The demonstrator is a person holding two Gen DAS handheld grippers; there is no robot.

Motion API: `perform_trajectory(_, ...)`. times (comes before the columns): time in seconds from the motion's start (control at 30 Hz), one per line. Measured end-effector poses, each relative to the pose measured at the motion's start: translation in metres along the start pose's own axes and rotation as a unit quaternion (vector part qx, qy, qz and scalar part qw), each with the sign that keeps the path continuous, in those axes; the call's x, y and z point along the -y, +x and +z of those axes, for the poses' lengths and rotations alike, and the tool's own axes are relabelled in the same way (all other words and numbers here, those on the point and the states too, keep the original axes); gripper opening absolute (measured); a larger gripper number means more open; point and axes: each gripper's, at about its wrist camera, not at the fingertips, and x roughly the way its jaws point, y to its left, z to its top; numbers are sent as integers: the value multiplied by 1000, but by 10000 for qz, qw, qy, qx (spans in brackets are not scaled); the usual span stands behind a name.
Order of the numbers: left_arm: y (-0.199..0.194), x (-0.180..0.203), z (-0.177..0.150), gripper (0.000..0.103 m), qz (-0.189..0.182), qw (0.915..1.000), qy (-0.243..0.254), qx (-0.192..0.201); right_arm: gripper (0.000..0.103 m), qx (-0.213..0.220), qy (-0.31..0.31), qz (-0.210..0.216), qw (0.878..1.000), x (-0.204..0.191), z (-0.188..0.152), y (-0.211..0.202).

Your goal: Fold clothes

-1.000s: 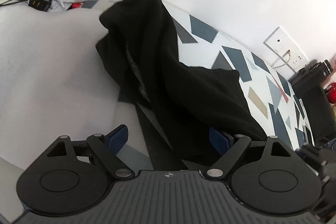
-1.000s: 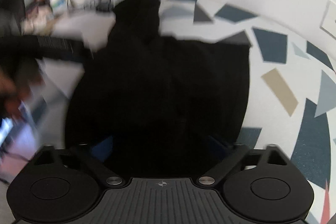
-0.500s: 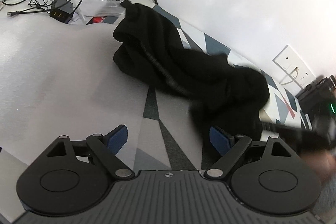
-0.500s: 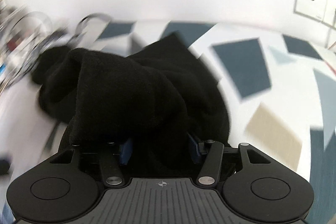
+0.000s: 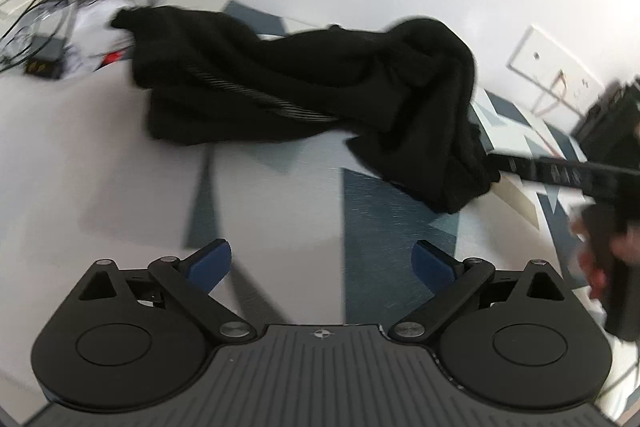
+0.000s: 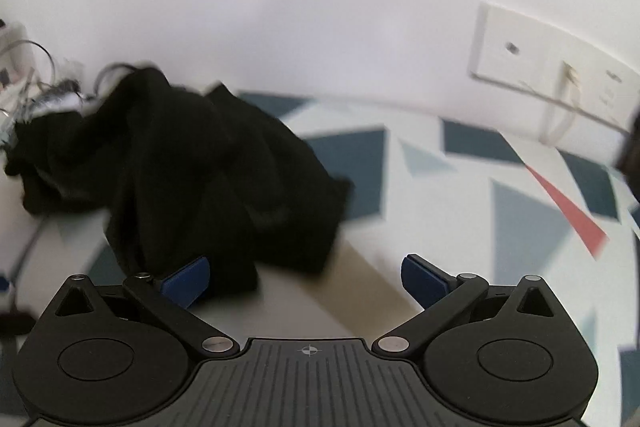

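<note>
From our left wrist view, the left gripper [image 5: 322, 259] has its fingers spread wide over bare patterned cloth [image 5: 280, 195]. The black garment [image 5: 320, 87] lies bunched well ahead, its near edge clear of us, cables [image 5: 48, 7] beyond its far left end.

From our right wrist view, the right gripper [image 6: 306, 277] is spread and empty; the garment's [image 6: 200, 179] hem lies against its left finger [image 6: 188, 277], with open cloth to the right.

One black garment [image 5: 304, 87] (crumpled), two grippers.
</note>
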Motion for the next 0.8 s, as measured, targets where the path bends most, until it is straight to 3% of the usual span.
perform_trajectory(0.17,28,27,2,102,-20,9996,263,19,102,-155,359,-293,9988,6,-34,-5)
perform_trajectory(0.3,43,44,2,102,228,9984,477,196,102,-37,512,-397,9979,12,-46,-4)
perform_trajectory(0.57,62,66,-4,103,885,9898,913,637,102,446,447,-597,9962,9,-56,0)
perform_trajectory(0.8,63,66,-10,103,958,9873,838,950,102,510,549,-745,9944,4,-58,-1)
